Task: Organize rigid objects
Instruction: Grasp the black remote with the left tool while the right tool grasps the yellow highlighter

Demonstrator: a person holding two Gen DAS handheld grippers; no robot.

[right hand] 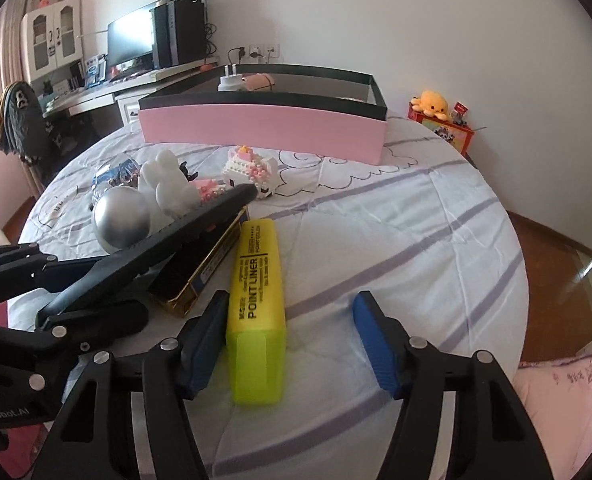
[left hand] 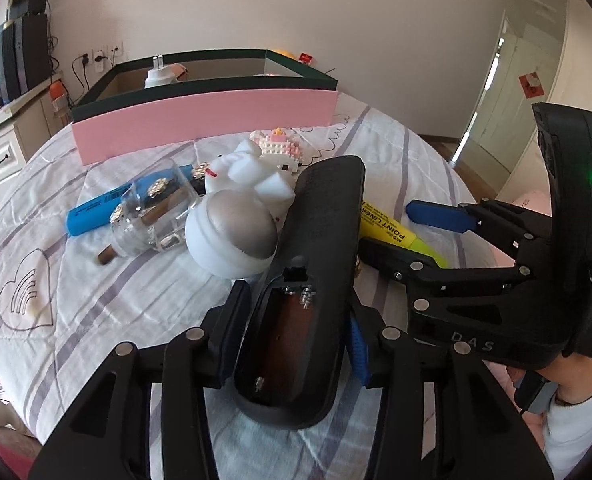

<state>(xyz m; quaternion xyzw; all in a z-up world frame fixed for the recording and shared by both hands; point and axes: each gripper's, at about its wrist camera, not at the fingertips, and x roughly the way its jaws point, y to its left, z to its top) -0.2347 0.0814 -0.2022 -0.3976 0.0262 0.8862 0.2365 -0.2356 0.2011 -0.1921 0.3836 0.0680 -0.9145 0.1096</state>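
Left gripper holds a black remote; right gripper straddles a yellow highlighter.
Remote at lower centre, clamped; highlighter on the bed beside the left pad, jaws half-wide, not pressing.

Yellow highlighter, pink box (dark-rimmed), purple-striped white bedspread

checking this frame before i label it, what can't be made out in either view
- Pink box contents: both views, its front wall hides all but a white plug and something pink.
- Flat gold-edged item: right wrist view, mostly covered by the black remote that the left gripper holds.
- Yellow highlighter: left wrist view, partly behind the remote and the right gripper.
- Highlighter's small print: too small to read.
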